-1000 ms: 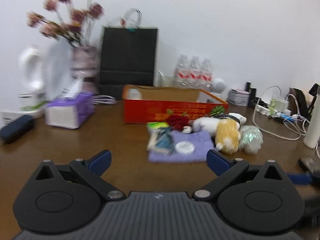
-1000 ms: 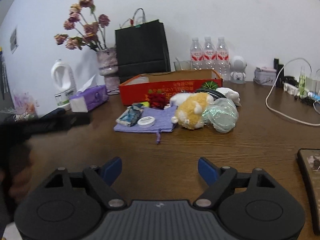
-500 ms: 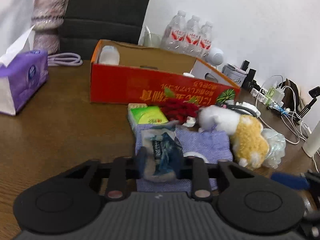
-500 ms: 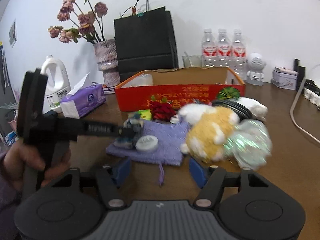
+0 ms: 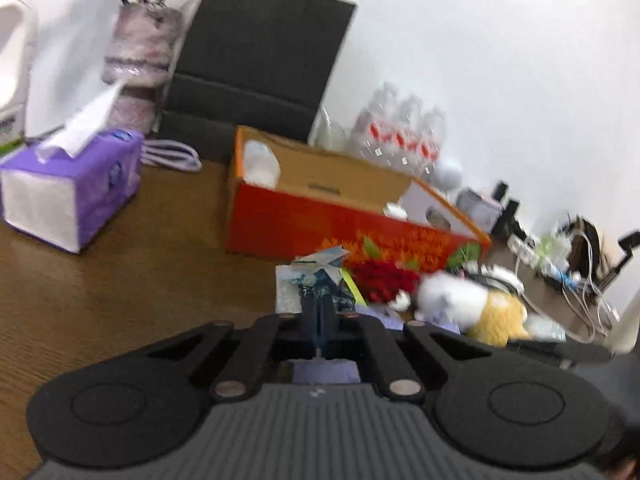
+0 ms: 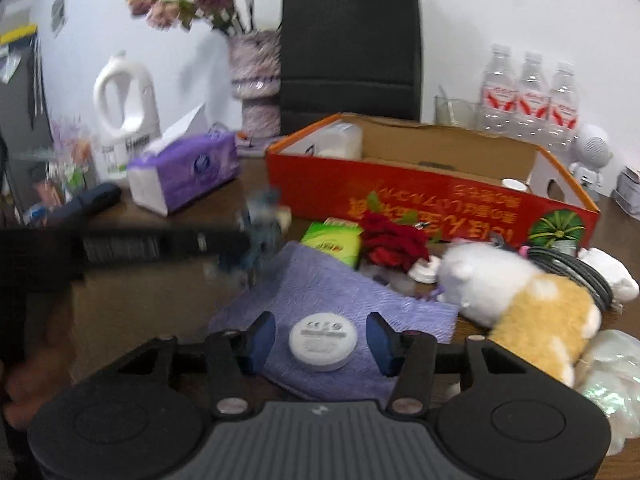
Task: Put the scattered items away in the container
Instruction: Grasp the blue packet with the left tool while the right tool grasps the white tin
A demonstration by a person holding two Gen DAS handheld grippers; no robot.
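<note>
The cardboard box (image 6: 432,184) is red outside with gold lettering, plain brown inside. A lilac cloth (image 6: 336,296) carries a white round disc (image 6: 319,338). The plush toy (image 6: 524,300) is white and yellow-tan. The tissue box (image 5: 72,192) is purple (white ends). The packet (image 5: 320,284), blurred, looks blue-patterned. The tabletop (image 5: 120,288) is dark wood grain.

From my seat the counter (image 6: 160,304) reads as dark wood with a fine grain and a dull sheen. The box (image 6: 432,196) is cardboard, printed glossy red outside and raw brown inside. I see a soft purple cloth (image 6: 332,296) with a crinkled weave, and on it a smooth matt white plastic disc (image 6: 318,338). The toy (image 6: 516,300) looks like fluffy plush. My right hand-held gripper (image 6: 320,340) is matt black plastic with blue rubbery pads.
</note>
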